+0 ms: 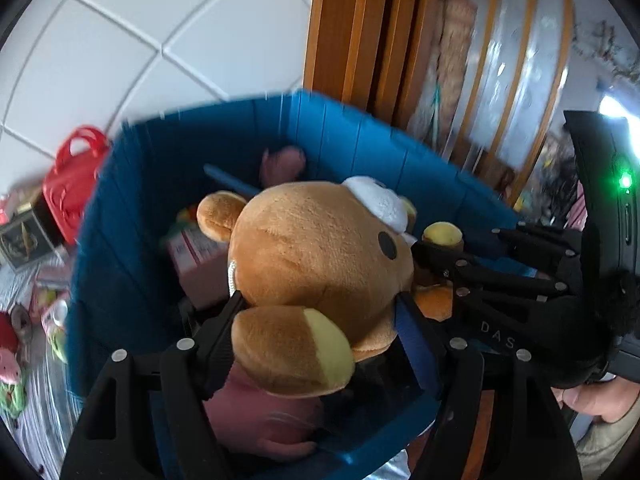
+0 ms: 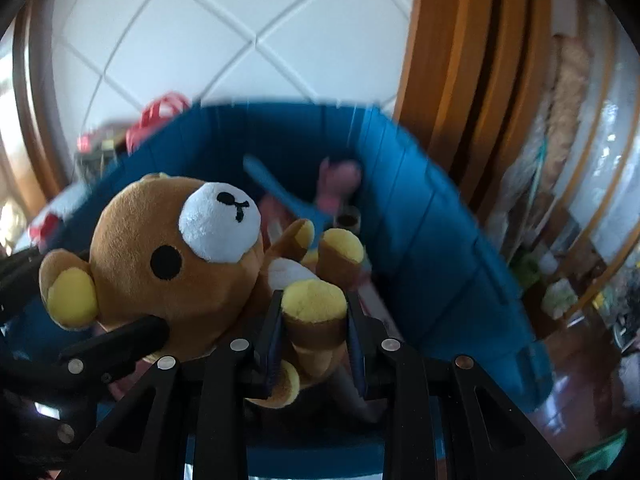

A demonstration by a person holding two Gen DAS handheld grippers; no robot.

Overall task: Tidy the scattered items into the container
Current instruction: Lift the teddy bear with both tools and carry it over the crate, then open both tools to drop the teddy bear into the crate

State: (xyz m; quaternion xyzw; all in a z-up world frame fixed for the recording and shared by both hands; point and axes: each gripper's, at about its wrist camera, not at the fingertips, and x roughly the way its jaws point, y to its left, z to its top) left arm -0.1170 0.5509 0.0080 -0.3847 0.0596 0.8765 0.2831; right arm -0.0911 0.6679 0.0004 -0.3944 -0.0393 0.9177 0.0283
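Note:
A brown plush bear [image 1: 316, 264] with yellow ear and paw pads and a white muzzle hangs over the open blue fabric bin [image 1: 132, 208]. My left gripper [image 1: 320, 312] is shut on the bear's head, by its ear. My right gripper [image 2: 314, 320] is shut on one of the bear's legs [image 2: 316, 312]; the right gripper also shows in the left wrist view [image 1: 440, 256]. The bear [image 2: 172, 256] and the bin [image 2: 432, 232] fill the right wrist view. Inside the bin lie a pink plush [image 1: 256, 416], a pink box [image 1: 196, 264] and a blue tool [image 2: 288, 200].
Left of the bin on the striped surface lie a red handbag [image 1: 72, 184], a dark box [image 1: 24, 240] and small toys [image 1: 12, 364]. A white tiled wall stands behind. A wooden door frame [image 1: 360, 28] and cluttered shelves [image 1: 520, 80] are at the right.

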